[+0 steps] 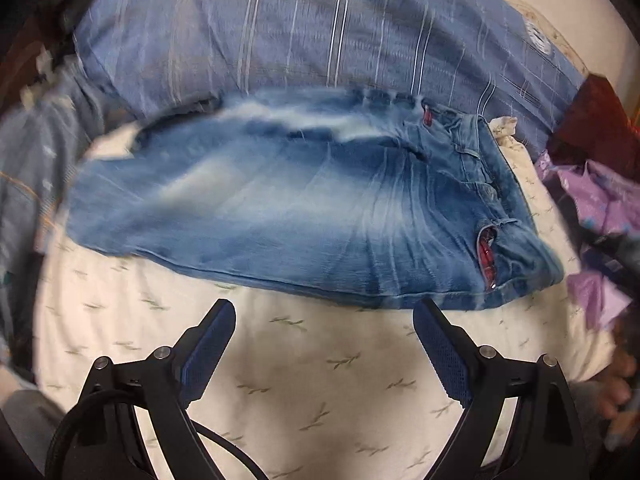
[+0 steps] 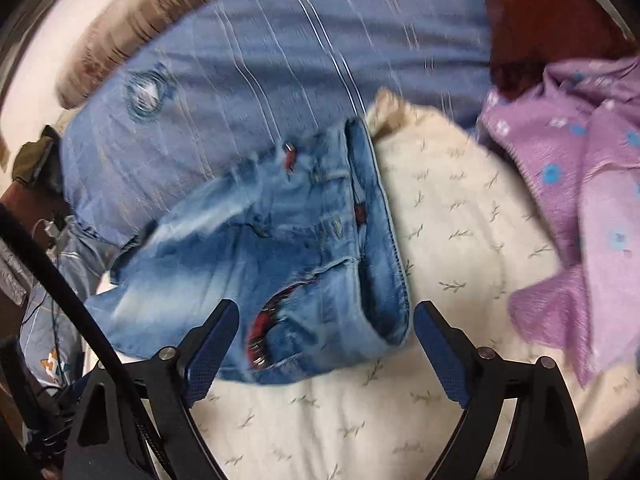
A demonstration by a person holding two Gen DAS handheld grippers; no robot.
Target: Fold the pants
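Left wrist view shows the jeans lying folded on a cream bed sheet that has a small twig pattern. The waistband is at the right side of this view and the legs go to the left. The left gripper hangs just in front of the near edge of the jeans, with its two blue-padded fingers wide apart and nothing between them. Behind the jeans lies a blue striped pillow, and its lower edge touches the far side of the denim. At the right there is a purple cloth with a dark red cloth behind it, both near the waistband but not on it. In the right wrist view the jeans are seen from the waistband end, with a red lining visible in a pocket opening. The right gripper is over the near corner of the waistband, its fingers spread apart, and it is not clamped on the fabric. The purple cloth, which has blue flowers, lies to the right on the sheet, apart from the jeans. A black cable crosses the left side of this view. Both views are blurred.
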